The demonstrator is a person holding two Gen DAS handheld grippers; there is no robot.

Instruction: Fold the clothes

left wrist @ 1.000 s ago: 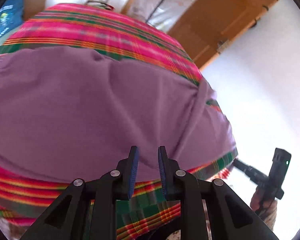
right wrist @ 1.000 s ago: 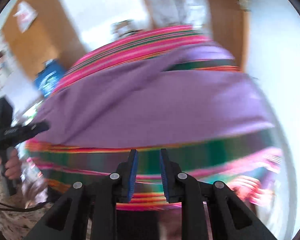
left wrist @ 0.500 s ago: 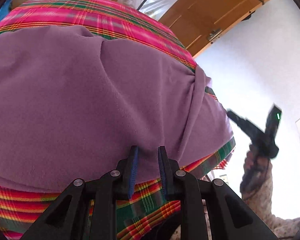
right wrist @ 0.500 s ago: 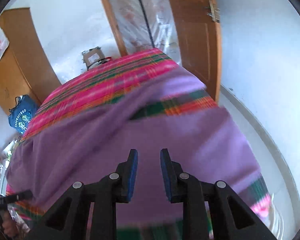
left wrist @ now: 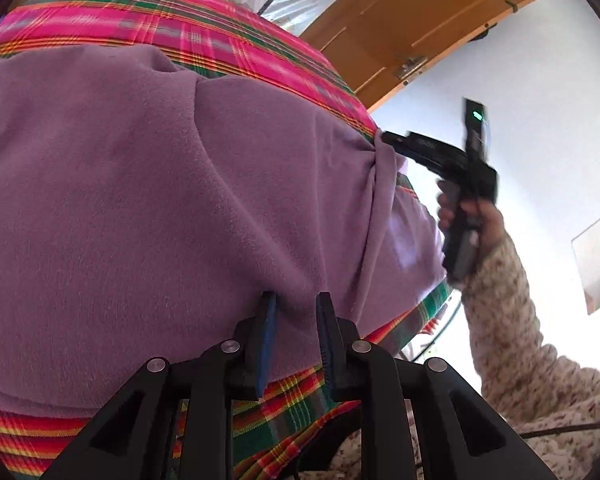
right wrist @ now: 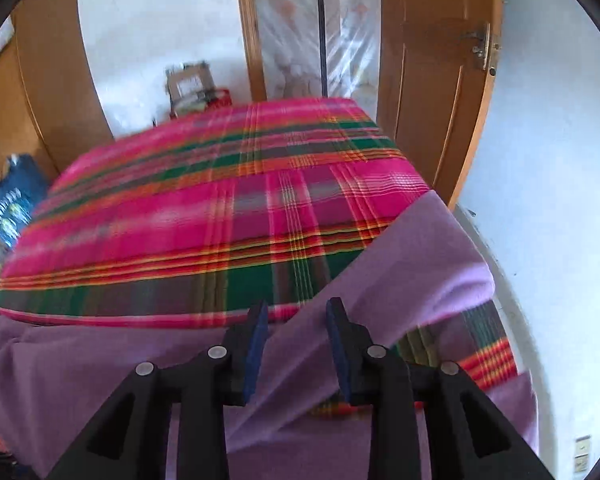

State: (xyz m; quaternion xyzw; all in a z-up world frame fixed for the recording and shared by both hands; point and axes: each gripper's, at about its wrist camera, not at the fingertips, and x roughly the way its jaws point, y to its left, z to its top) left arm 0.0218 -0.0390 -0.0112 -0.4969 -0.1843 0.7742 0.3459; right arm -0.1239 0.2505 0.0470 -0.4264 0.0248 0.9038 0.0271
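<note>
two grippers work the purple garment (left wrist: 148,208): left gripper (left wrist: 292,320) open at six o'clock, right gripper (right wrist: 296,320) opening over the sleeve at two o'clock; pinch only one layer.

Left gripper (left wrist: 294,320): black angular frame, blue pads, round silver screws. Right gripper (right wrist: 296,324): same build. From the left wrist view, a small green light on its black body; speckled cream knit sleeve (left wrist: 512,320).

Wooden door (right wrist: 432,112), blue bag (right wrist: 10,204), plaid bedcover (right wrist: 220,216)
</note>
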